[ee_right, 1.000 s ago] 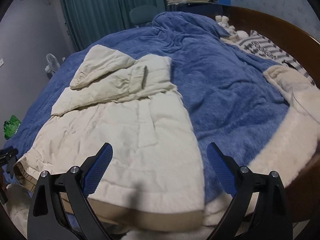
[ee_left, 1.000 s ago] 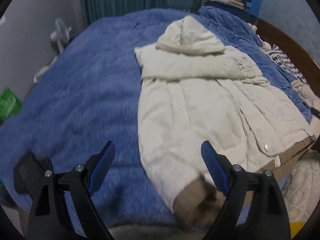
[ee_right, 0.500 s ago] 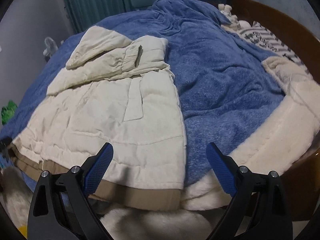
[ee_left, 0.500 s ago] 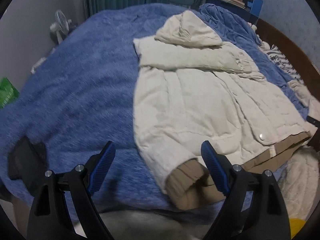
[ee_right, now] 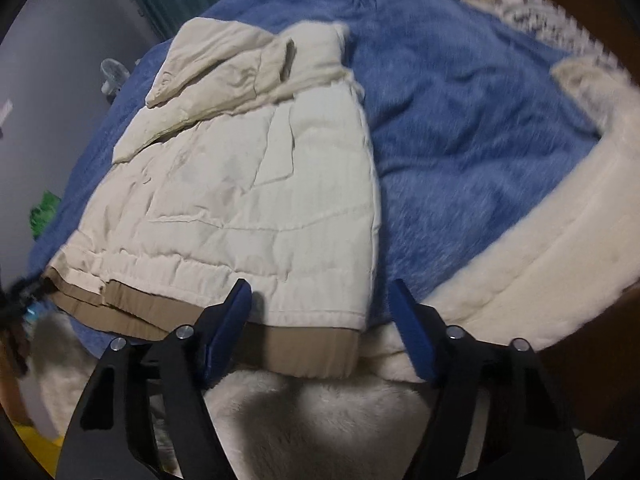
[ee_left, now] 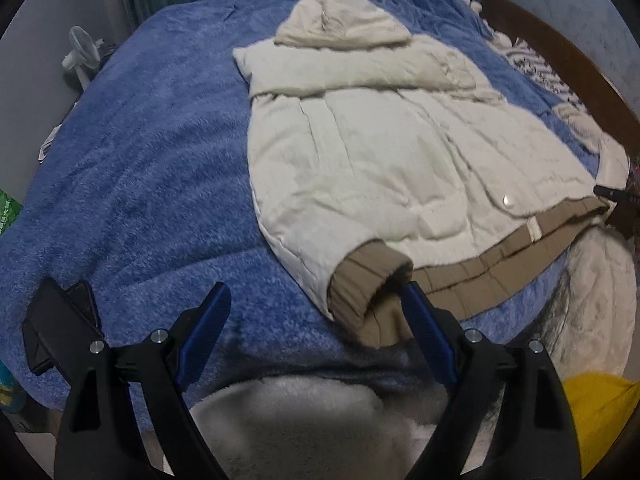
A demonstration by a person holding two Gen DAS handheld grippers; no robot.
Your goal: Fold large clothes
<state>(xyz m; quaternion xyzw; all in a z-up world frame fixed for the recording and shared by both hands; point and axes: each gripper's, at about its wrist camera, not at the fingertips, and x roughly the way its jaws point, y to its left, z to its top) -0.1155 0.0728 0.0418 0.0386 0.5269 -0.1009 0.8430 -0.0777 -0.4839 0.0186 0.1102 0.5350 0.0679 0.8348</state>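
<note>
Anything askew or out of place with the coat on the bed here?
Mostly tidy. The cream coat lies flat on the blue blanket, one sleeve folded across the chest. The other sleeve's tan cuff juts past the hem, near the bed edge. Nothing looks damaged.

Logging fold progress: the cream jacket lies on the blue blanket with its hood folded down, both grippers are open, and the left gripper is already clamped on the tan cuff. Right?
Not quite. The left gripper is open, not clamped: in the left wrist view the tan cuff lies just beyond its fingers, ungripped. The rest holds: the cream jacket lies on the blue blanket, hood folded down, right gripper open.
</note>
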